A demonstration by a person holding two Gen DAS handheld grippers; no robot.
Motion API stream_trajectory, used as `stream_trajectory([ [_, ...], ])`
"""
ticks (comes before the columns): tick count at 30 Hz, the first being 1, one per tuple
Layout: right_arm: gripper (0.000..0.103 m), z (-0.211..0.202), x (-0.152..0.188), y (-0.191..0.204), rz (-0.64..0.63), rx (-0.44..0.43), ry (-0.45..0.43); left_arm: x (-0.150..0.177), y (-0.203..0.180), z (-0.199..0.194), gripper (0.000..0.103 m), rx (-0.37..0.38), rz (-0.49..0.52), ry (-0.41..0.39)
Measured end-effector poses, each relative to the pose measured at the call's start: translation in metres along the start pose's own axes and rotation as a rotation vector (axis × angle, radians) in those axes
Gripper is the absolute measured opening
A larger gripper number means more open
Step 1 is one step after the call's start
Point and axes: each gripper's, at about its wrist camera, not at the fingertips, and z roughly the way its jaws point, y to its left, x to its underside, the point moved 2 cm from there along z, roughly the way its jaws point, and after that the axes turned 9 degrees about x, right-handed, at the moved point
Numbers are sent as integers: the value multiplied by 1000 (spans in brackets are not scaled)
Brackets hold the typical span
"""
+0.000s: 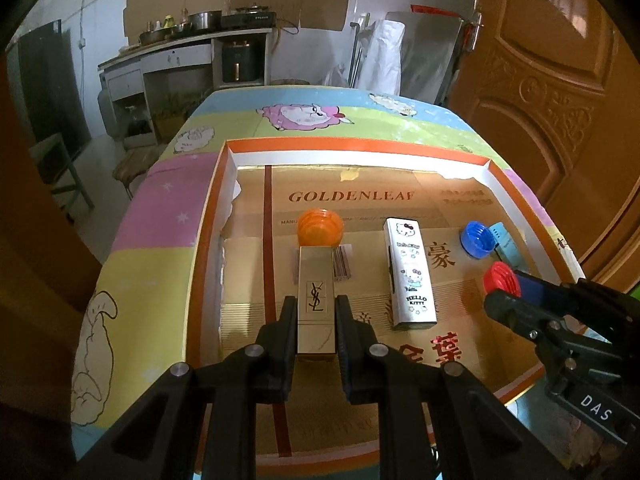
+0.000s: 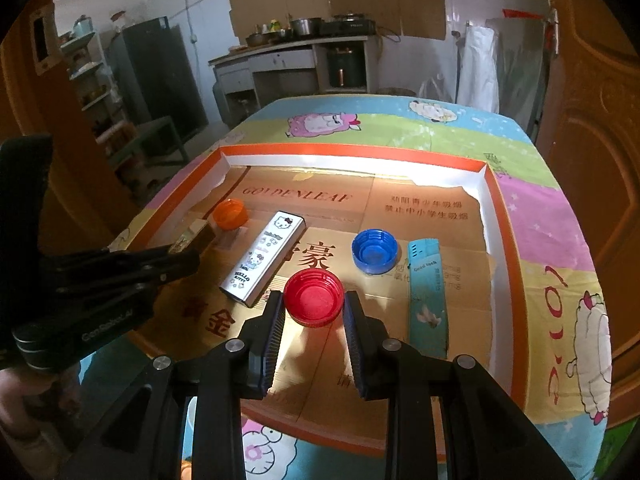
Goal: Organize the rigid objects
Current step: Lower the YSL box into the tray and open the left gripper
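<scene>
My left gripper (image 1: 315, 307) is shut on a gold lipstick case (image 1: 316, 288) that points away from me, low over the tray. An orange cap (image 1: 320, 227) lies just beyond its far end. My right gripper (image 2: 314, 300) is shut on a red cap (image 2: 314, 298), held open side up over the tray floor. A white cartoon-cat box (image 1: 409, 272) lies between the two grippers. A blue cap (image 2: 375, 250) and a teal box (image 2: 427, 300) lie right of the red cap. In the right wrist view the left gripper (image 2: 188, 252) comes in from the left with the gold case (image 2: 196, 234).
All of it sits in a shallow cardboard tray with an orange rim (image 2: 352, 152) on a table under a cartoon cloth (image 2: 400, 128). A wooden door (image 1: 560, 80) stands to the right. A kitchen counter (image 2: 288, 50) lies beyond the table.
</scene>
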Motion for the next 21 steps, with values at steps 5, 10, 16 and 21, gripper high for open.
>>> stream_trajectory([
  [5,30,6,1,-1,-2,4,11,1,1,4,18,0,4,10],
  [10,30,11,1,-1,-10,13,25,1,-1,6,18,-1,13,8],
  [16,30,19,2,1,-23,32,47,2,-3,7,18,-13,31,6],
  [21,31,21,2,4,-37,43,46,2,-6,8,18,-24,50,7],
])
